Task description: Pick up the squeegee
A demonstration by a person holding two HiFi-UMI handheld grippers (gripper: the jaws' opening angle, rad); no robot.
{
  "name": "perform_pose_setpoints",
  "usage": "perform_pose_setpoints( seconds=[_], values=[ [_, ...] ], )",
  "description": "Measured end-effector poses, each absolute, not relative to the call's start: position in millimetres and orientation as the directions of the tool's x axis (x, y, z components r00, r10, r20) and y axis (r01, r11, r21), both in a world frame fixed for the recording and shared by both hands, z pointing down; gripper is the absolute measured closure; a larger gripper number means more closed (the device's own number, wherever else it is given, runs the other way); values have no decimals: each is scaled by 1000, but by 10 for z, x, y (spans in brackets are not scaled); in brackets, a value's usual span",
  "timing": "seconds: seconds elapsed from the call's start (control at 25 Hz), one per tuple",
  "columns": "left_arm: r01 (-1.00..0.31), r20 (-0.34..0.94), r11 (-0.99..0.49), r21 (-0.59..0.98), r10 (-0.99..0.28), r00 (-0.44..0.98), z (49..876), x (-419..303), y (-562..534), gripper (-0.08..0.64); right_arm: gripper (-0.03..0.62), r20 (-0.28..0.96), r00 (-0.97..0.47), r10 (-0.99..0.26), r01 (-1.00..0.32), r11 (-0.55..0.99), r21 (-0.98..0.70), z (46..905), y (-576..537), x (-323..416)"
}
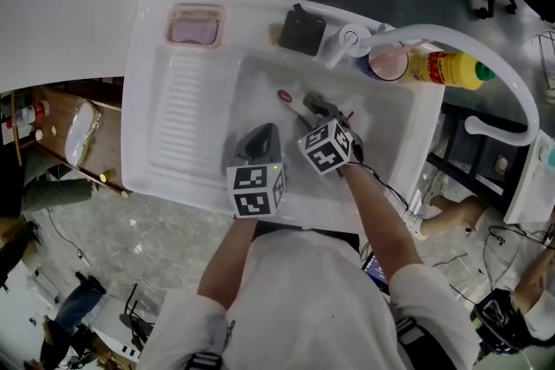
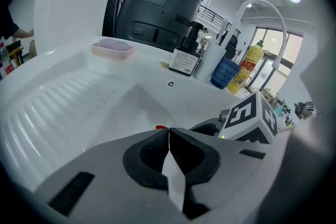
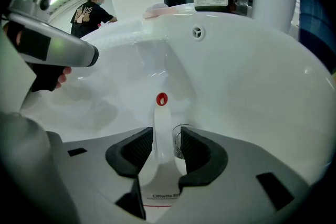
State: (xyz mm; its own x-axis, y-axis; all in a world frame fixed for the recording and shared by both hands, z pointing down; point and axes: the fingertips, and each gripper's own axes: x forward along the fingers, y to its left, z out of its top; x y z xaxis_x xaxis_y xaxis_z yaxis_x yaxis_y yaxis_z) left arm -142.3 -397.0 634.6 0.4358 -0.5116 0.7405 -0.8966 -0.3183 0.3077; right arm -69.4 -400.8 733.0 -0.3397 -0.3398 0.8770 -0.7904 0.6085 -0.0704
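Note:
The squeegee (image 1: 293, 102) is white with a red end and lies on the floor of the white sink (image 1: 395, 113). In the right gripper view its handle (image 3: 162, 123) runs between the jaws of my right gripper (image 3: 166, 147). The left pad is against the handle and a thin gap shows at the right pad, so the gripper is open around it. In the head view the right gripper (image 1: 314, 106) is low in the basin. My left gripper (image 2: 168, 134) is shut on nothing and hovers beside it (image 1: 267, 131). The red tip (image 2: 160, 127) peeks just past its jaws.
A pink soap dish (image 1: 195, 26) and a dark dispenser bottle (image 1: 302, 32) stand on the sink's back rim. A tall white tap (image 1: 451, 37) arches over the right side, with a cup (image 1: 388, 62) and a yellow bottle (image 1: 447, 68) beside it. The ribbed drainer (image 1: 186, 108) lies left.

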Motion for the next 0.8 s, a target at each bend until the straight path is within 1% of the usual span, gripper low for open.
perform_pose_setpoints(
  seconds=[0.36,0.56,0.8],
  values=[
    [-896,740,-320,308,-511,437,6340,-1414,-3971,532,426,905,-301,-302,-781,623,-52,7405,-3941,-643],
    [-898,743,-320,302,-510,432,6361,-1417,-3975,532,474,910,-297,-290,-776,629,-53,7420,-3936,-652],
    [-900,746,-323,294,-511,427,6354,-1425,-3976,532,477,912,-293,-286,-778,626,-54,7420,-3941,-656]
  ],
)
